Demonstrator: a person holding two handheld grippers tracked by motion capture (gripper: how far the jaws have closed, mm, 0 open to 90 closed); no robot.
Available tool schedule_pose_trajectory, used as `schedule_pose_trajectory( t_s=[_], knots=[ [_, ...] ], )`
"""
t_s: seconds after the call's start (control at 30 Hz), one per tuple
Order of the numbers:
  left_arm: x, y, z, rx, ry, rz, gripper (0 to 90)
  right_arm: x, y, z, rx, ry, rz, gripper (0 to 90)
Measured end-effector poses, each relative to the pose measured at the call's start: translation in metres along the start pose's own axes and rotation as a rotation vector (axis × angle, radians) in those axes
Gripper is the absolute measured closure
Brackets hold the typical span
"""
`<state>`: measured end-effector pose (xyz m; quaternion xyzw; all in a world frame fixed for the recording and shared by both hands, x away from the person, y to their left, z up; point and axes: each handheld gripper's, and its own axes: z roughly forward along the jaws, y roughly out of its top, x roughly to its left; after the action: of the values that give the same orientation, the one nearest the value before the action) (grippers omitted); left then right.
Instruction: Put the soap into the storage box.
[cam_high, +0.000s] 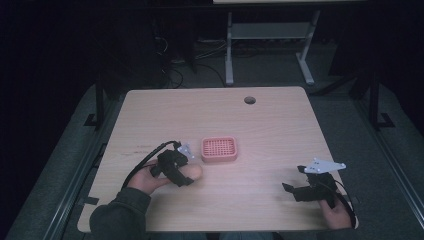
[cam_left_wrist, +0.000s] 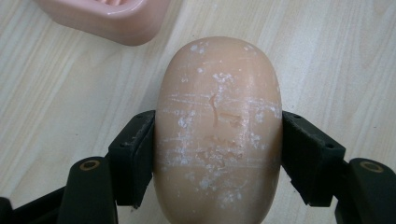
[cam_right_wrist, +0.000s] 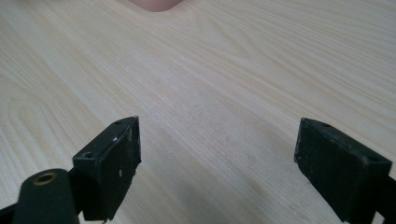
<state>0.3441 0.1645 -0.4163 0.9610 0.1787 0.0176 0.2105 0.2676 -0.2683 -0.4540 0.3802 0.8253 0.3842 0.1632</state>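
Note:
A peach-coloured oval soap bar (cam_left_wrist: 218, 130), scuffed with white marks, lies between the jaws of my left gripper (cam_left_wrist: 217, 154), which press on both its sides. In the high view the soap bar (cam_high: 193, 171) pokes out to the right of the left gripper (cam_high: 186, 176), just below and left of a pink slotted soap dish (cam_high: 219, 149). The dish's corner (cam_left_wrist: 107, 21) is at the top left of the left gripper view. My right gripper (cam_high: 294, 181) rests open near the table's front right, and the right gripper (cam_right_wrist: 217, 158) has nothing but bare wood between its jaws.
The light wooden table (cam_high: 270, 125) has a round cable hole (cam_high: 249, 100) near its far edge. Beyond the table stand the white legs of another desk (cam_high: 229, 55) on a dark floor.

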Motion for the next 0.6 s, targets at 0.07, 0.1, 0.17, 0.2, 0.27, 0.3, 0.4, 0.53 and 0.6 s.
schedule_pose_trajectory(
  t_s=[0.07,0.1,0.17,0.2,0.27,0.3,0.4,0.53,0.6],
  knots=[
    [0.0010,0.0015,-0.0009,0.003,0.002,0.006,32.0,-0.0001,0.0001,-0.0001,-0.002,0.000,-0.002,14.2],
    [0.0011,0.0022,-0.0010,-0.001,0.003,0.005,32.0,-0.0001,0.0000,-0.0002,-0.002,0.000,-0.001,14.1],
    [0.0014,0.0039,-0.0016,-0.003,0.002,0.003,32.0,0.0000,0.0000,-0.0002,-0.003,0.000,0.000,14.1],
    [0.0020,0.0048,-0.0020,0.001,0.003,0.008,32.0,0.0001,0.0000,-0.0003,-0.004,0.000,0.000,14.1],
    [0.0025,0.0068,-0.0030,0.002,0.004,0.007,32.0,0.0002,0.0001,-0.0005,-0.006,0.002,0.001,14.1],
    [0.0029,0.0072,-0.0033,0.000,0.006,0.012,32.0,0.0003,0.0001,-0.0005,-0.006,0.003,0.001,14.1],
    [0.0044,0.0077,-0.0037,-0.014,0.001,0.004,32.0,0.0004,0.0002,-0.0005,-0.007,0.003,0.001,14.1],
    [0.0065,0.0074,-0.0025,-0.012,-0.003,-0.002,32.0,0.0005,0.0003,-0.0005,-0.006,0.004,0.001,14.1],
    [0.0076,0.0075,-0.0024,-0.009,-0.004,-0.002,32.0,0.0005,0.0003,-0.0005,-0.007,0.003,0.001,14.1]
  ],
)
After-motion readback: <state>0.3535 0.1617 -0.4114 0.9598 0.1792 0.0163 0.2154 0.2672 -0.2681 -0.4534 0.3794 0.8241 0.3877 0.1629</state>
